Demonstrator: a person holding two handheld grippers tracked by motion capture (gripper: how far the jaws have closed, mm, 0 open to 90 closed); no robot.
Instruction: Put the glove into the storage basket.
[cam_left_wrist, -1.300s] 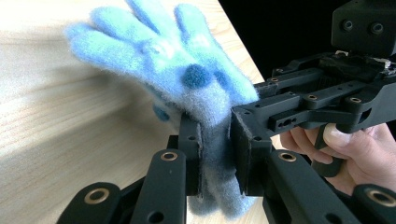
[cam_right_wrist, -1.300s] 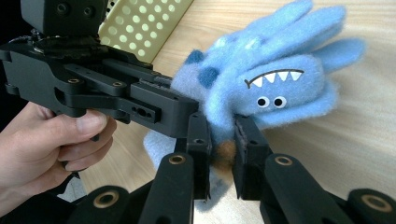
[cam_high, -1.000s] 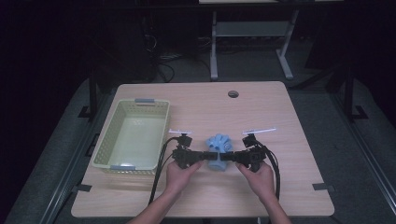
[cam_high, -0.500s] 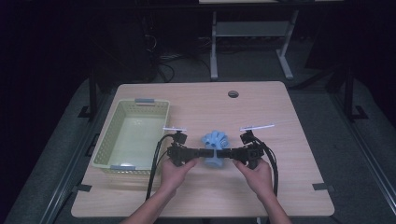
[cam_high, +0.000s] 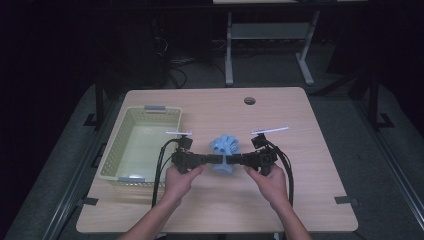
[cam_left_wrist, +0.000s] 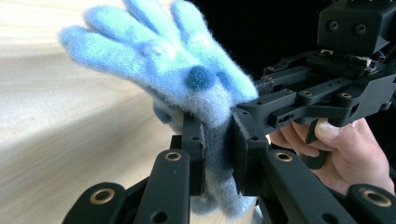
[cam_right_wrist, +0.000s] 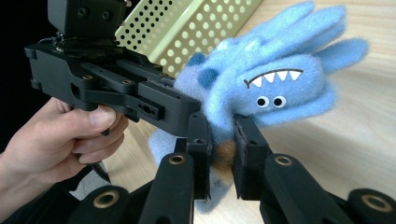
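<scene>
No readable text, labels or numbers (anywhere), no brands

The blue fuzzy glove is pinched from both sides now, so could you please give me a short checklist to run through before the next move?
1. Left gripper clamped on the blue fuzzy glove: ok, fabric is squeezed between its pads.
2. Right gripper clamped on the glove: ok, its pads pinch the cuff end.
3. Glove clear of the table: cannot tell; its lower edge lies close to the wood.
4. Yellow basket ready to receive: ok, it sits to the left with nothing seen inside.
5. Path from glove to basket: ok, nothing lies between them.
6. Cables clear of the basket: not ok, the left gripper's cables run along its near right corner.
</scene>
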